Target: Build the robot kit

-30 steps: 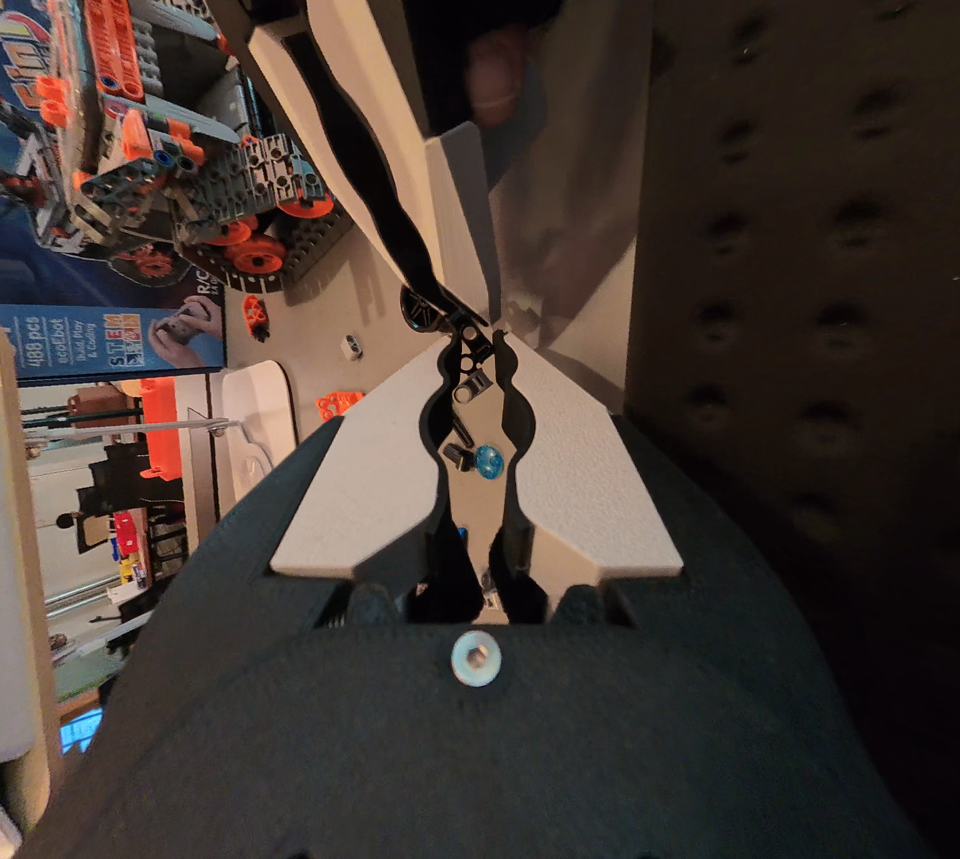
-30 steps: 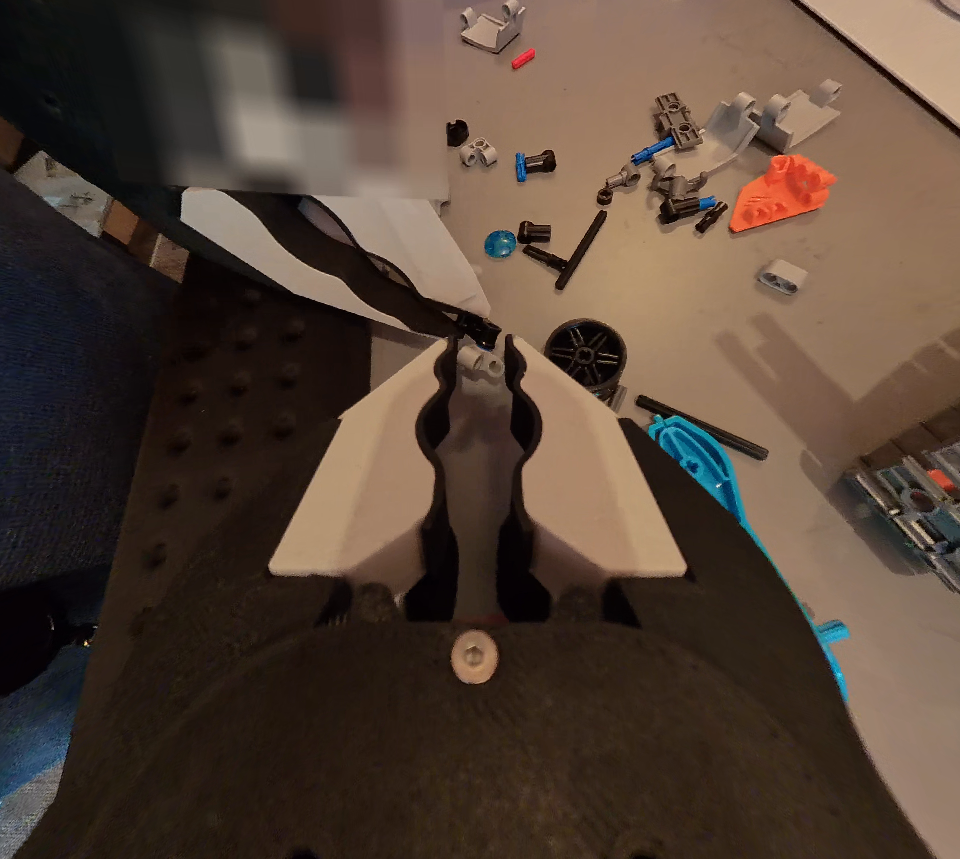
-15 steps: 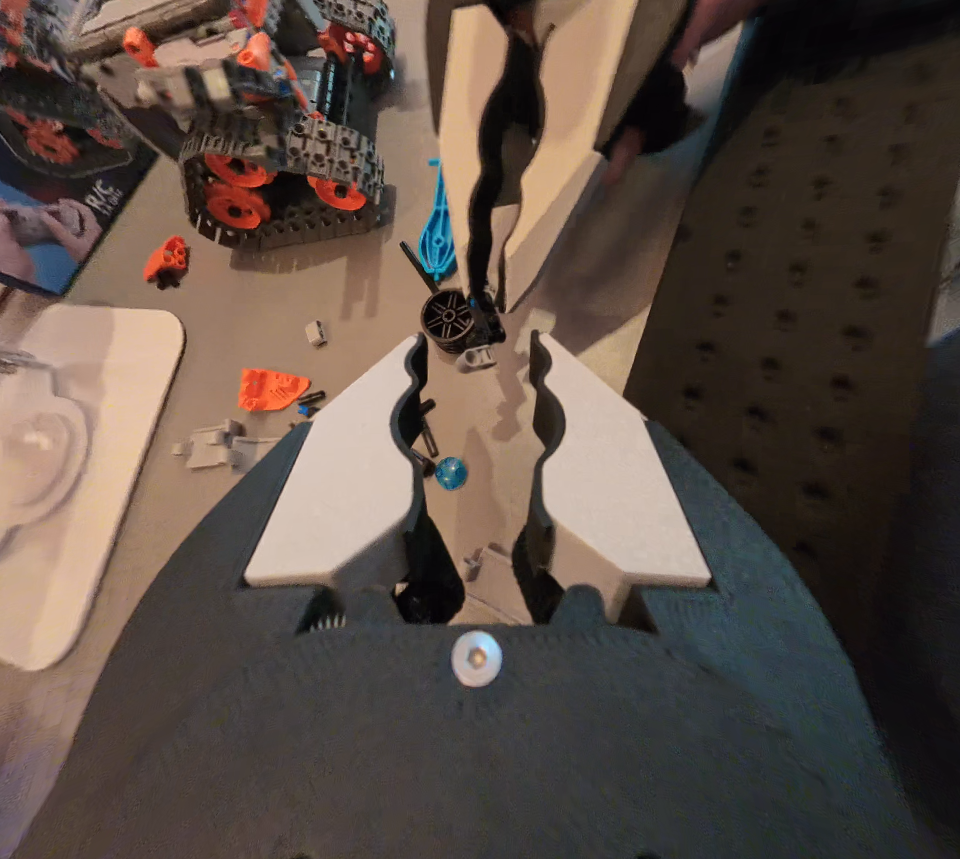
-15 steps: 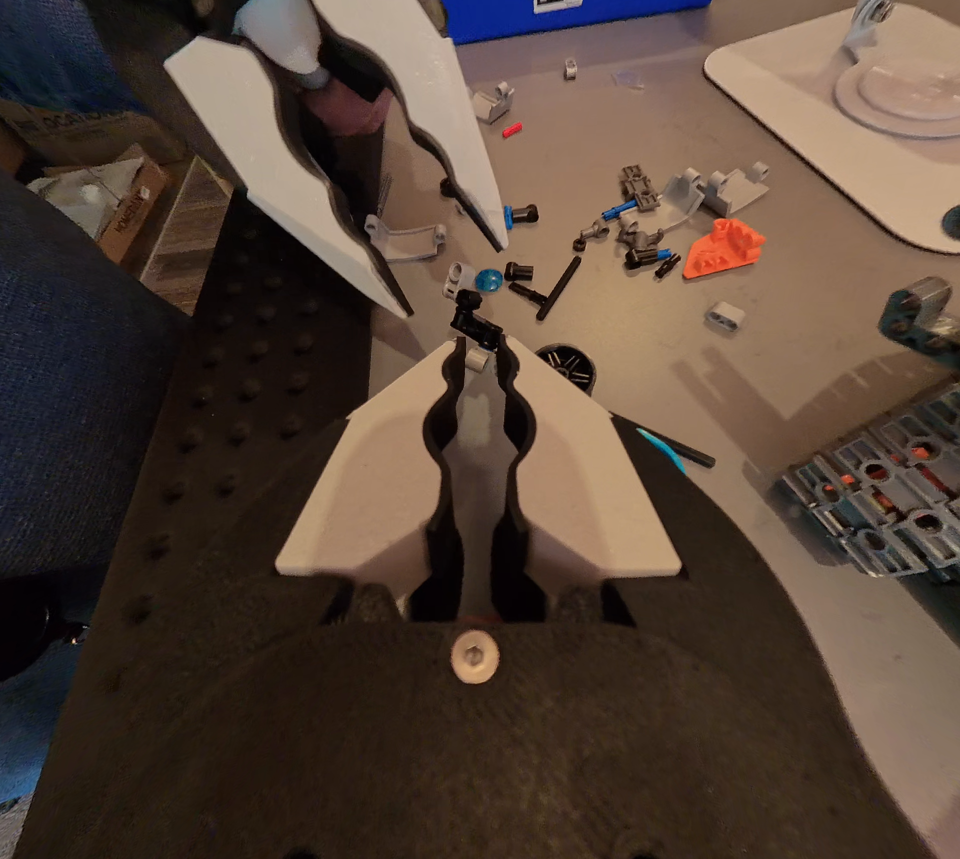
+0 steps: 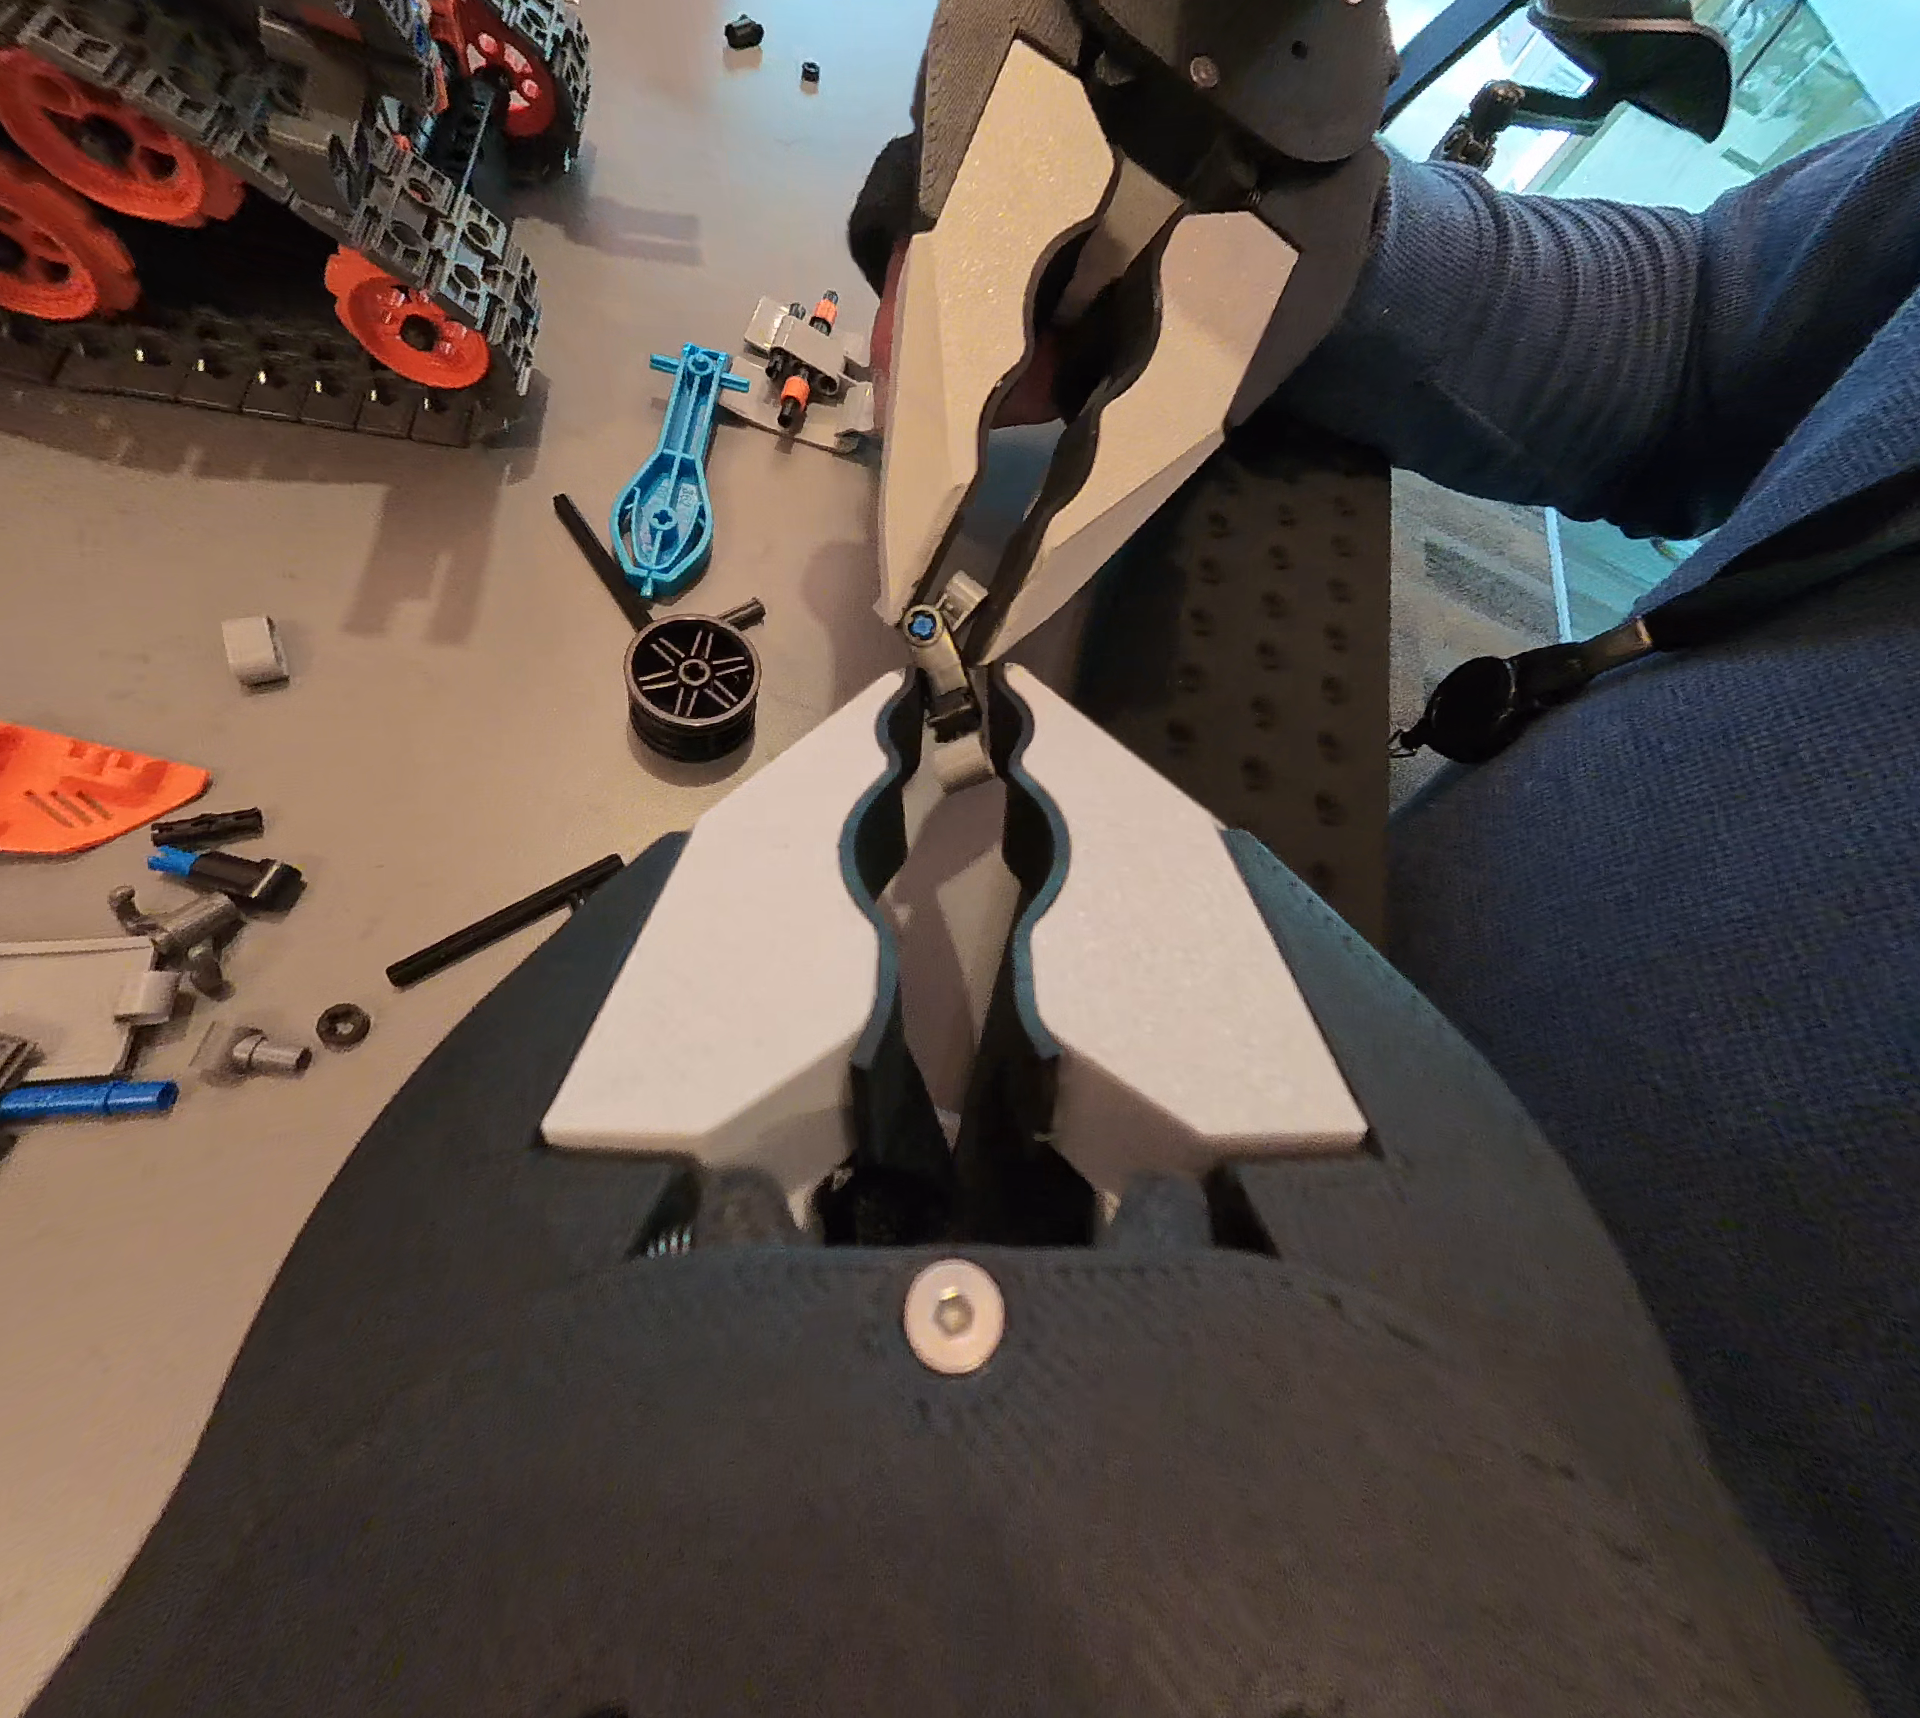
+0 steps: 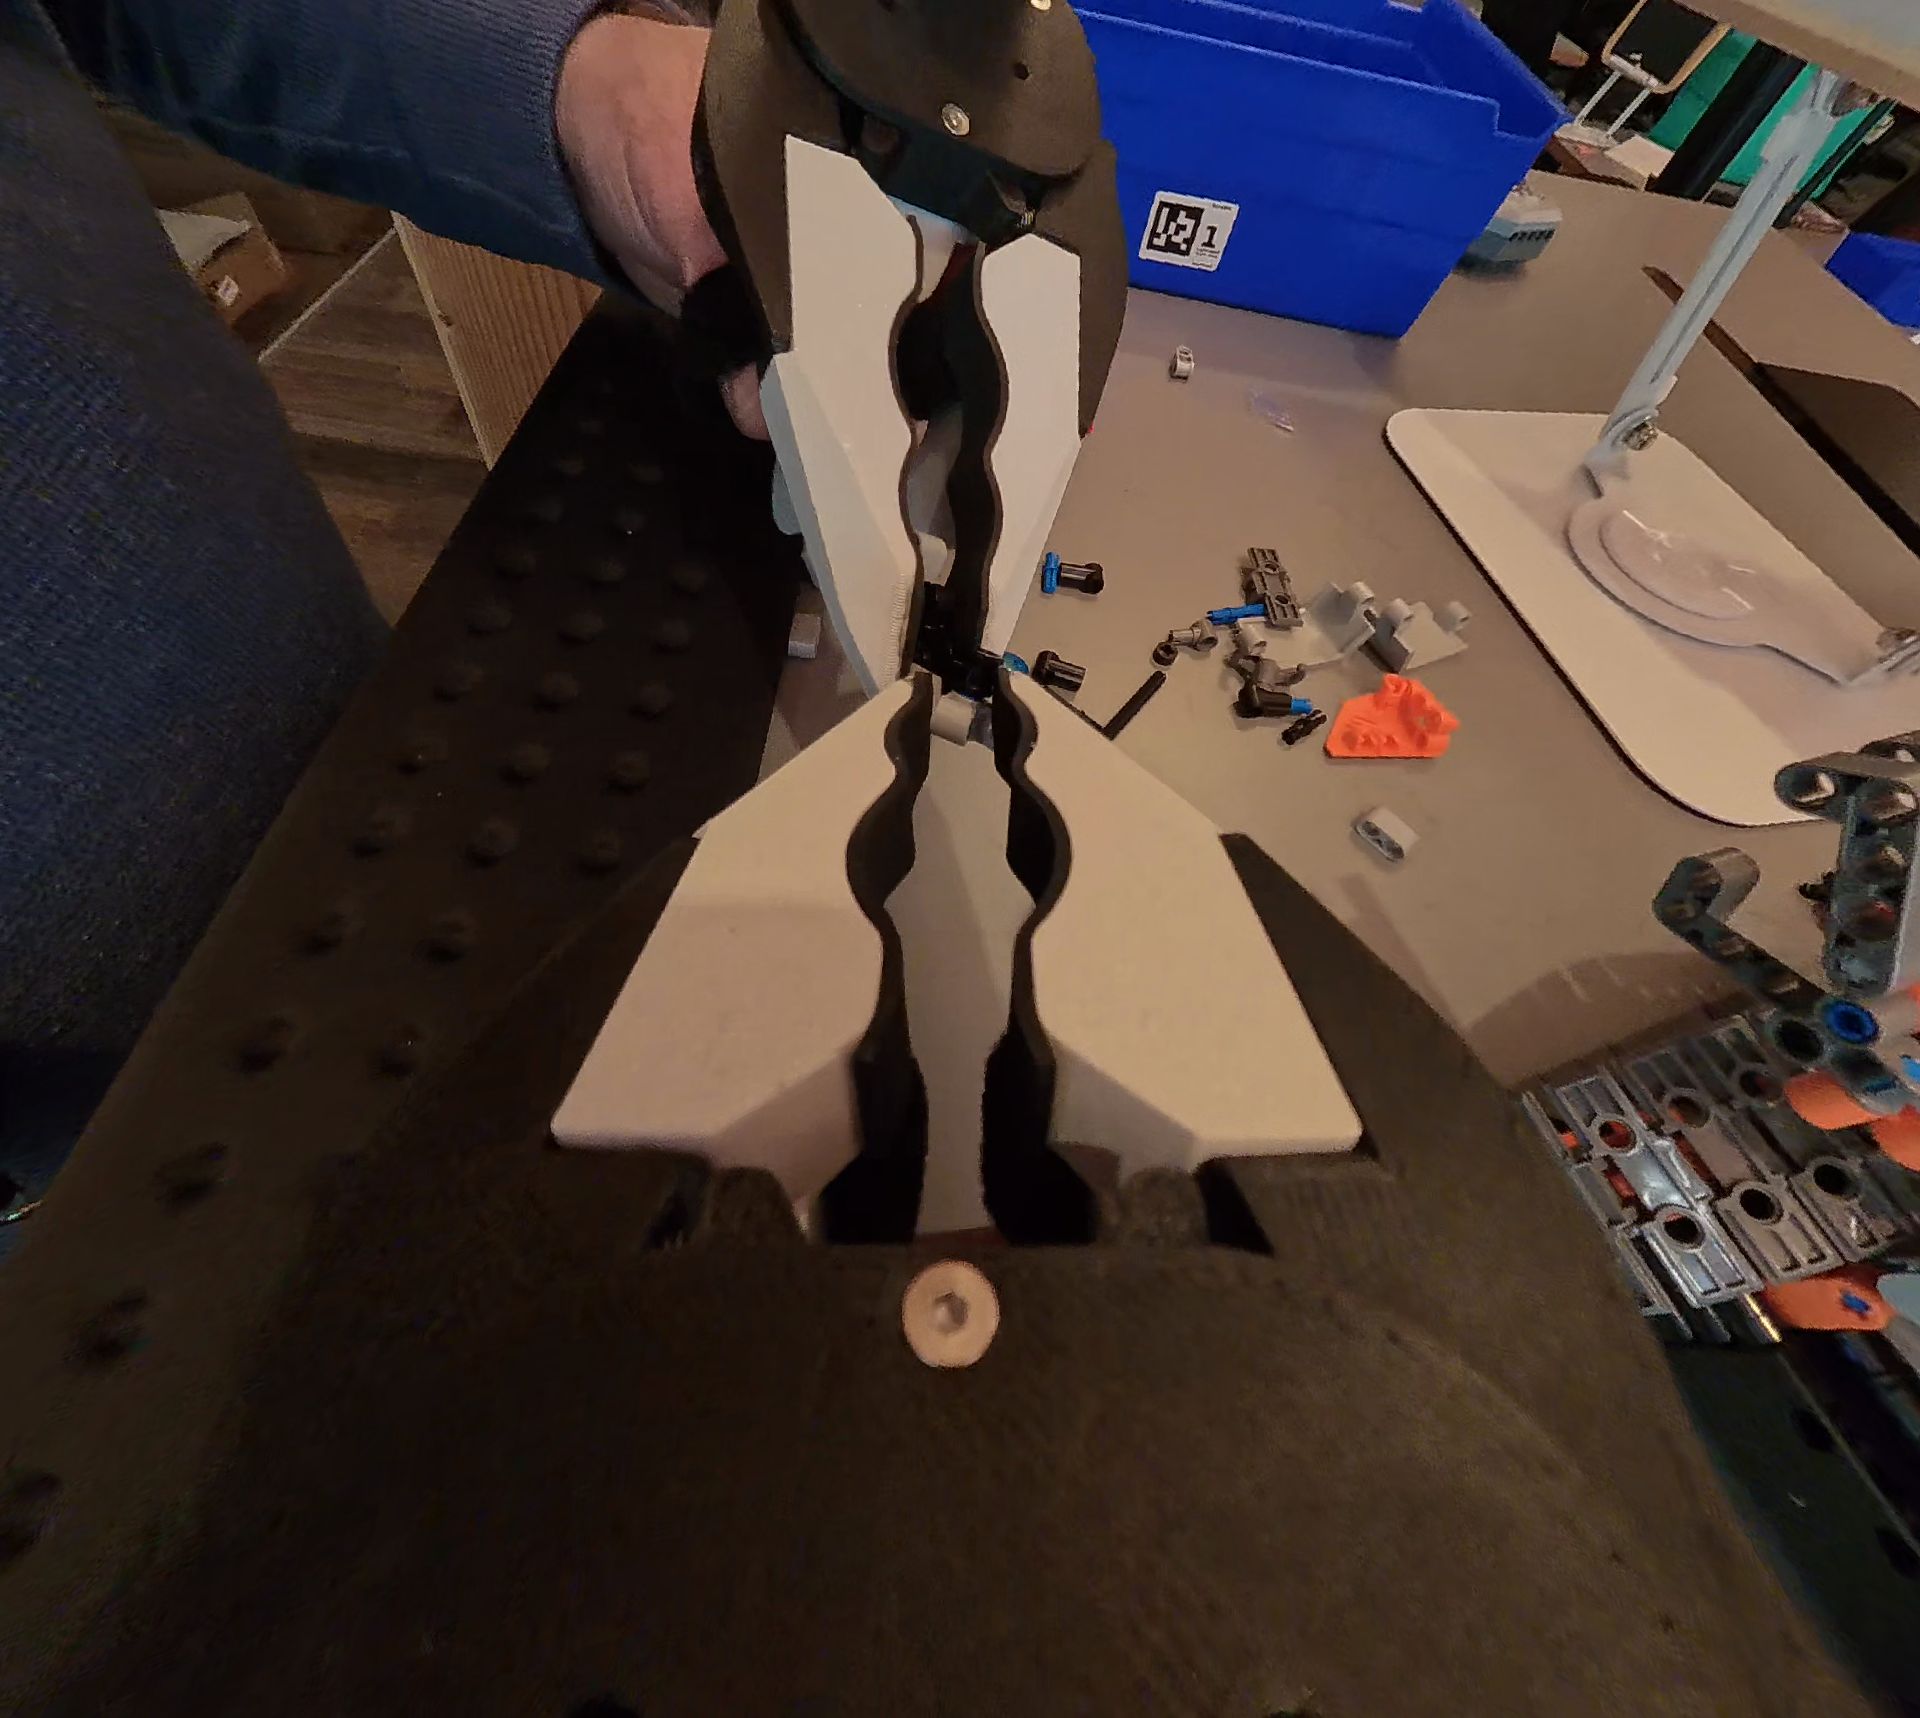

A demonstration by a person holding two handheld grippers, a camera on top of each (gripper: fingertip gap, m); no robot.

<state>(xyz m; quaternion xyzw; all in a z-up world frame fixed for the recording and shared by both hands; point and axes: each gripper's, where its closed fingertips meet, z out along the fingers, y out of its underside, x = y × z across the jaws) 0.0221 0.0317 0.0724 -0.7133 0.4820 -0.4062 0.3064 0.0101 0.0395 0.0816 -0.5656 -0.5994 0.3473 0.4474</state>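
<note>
1. Left hand-held gripper [image 5: 951, 702] is nearly closed, pinching a small black-and-grey connector piece [image 5: 948, 712].
2. Right hand-held gripper [image 6: 961, 702] meets it tip to tip, nipping a grey piece [image 6: 954, 718].
3. Black wheel [image 5: 691, 681] lies on the bench [image 5: 436, 733] at ten o'clock of the left tips.

L tongs [image 5: 948, 700], R tongs [image 6: 961, 700] tip-to-tip, both clamped.

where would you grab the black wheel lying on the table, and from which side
Grip the black wheel across its round rim, coming straight down from above. It lies flat with the spoked face up, so the rim sides are open. A black axle and a small pin crowd its far side, so put the fingers on the left and right.
</note>
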